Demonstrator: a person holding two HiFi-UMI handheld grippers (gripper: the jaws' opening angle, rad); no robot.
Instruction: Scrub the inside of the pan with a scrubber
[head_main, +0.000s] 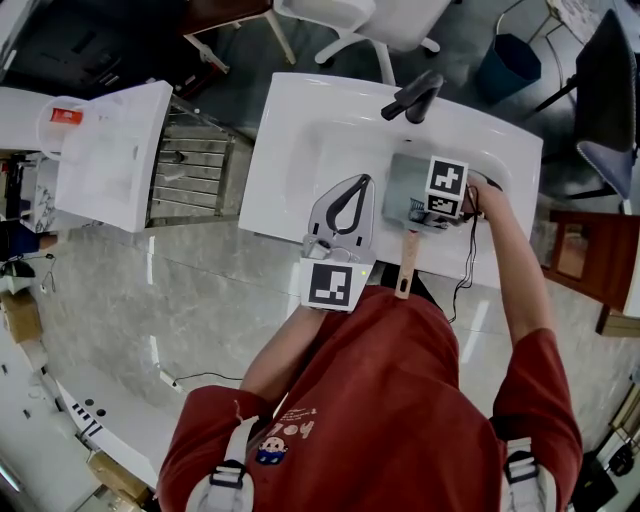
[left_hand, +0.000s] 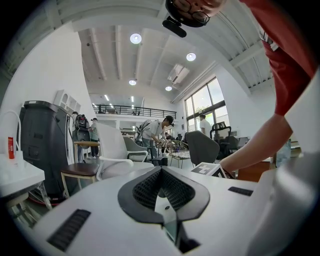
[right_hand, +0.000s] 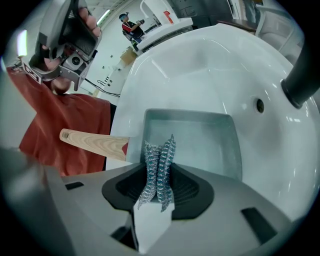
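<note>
Head view: the right gripper (head_main: 417, 211) reaches into the white sink (head_main: 300, 150) over the pan (head_main: 403, 180), a square grey pan that lies in the basin's right half, below the faucet (head_main: 412, 97), with its wooden handle (head_main: 405, 265) pointing back over the sink's front edge toward the person. Right gripper view: the jaws are clamped nearly together on the scrubber (right_hand: 159, 167), a twisted wad of steel mesh that stands up between the pads and juts beyond the tips; the pan (right_hand: 195, 137) lies just ahead of it, and the wooden handle (right_hand: 92, 142) runs off to the left. Whether the scrubber touches the pan's floor cannot be told, since the gripper body covers the pan's near edge. In the head view the marker cube and hand hide part of the pan, and the scrubber is too small there to make out. Left gripper (head_main: 362, 182): held above the sink's front part, beside the pan and apart from it. Left gripper view: its jaws (left_hand: 161, 172) are closed tip to tip with nothing between them, and they point out over the room, so neither sink nor pan appears there.
</note>
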